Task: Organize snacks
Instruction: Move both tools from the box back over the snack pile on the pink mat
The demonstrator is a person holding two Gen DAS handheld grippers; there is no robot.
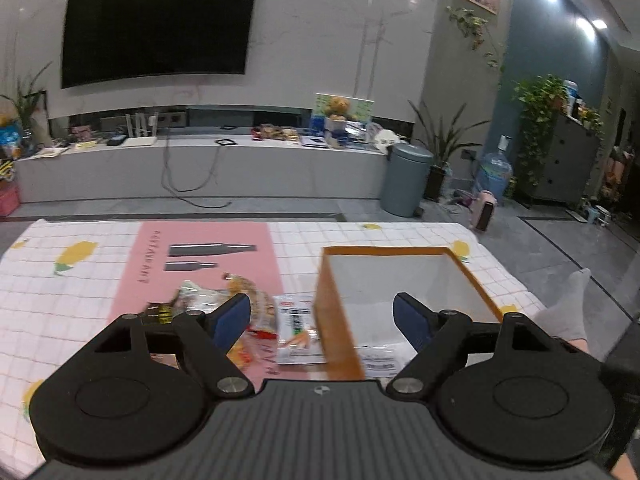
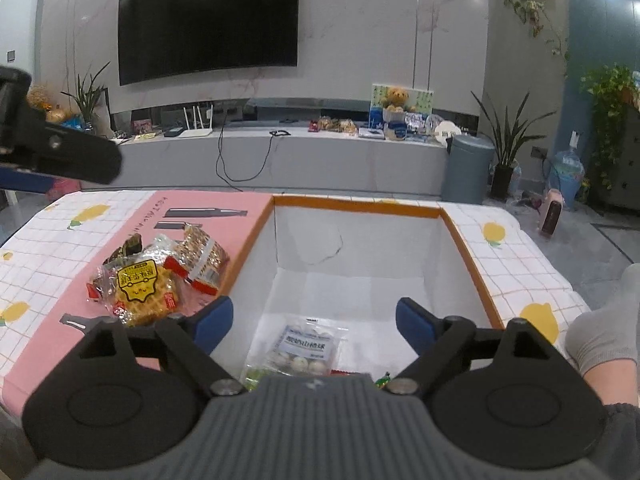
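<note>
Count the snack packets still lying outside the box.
4, perhaps more hidden behind the gripper. On the pink mat left of the box: waffle packet, dark packet, nut bar packet, and a white packet against the box wall.

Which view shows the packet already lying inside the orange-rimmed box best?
The right wrist view: it looks straight down into the box, so the packet of white balls lies in plain sight on the floor. In the left wrist view the box's near wall and a finger hide most of it; only a blurred strip shows.
</note>
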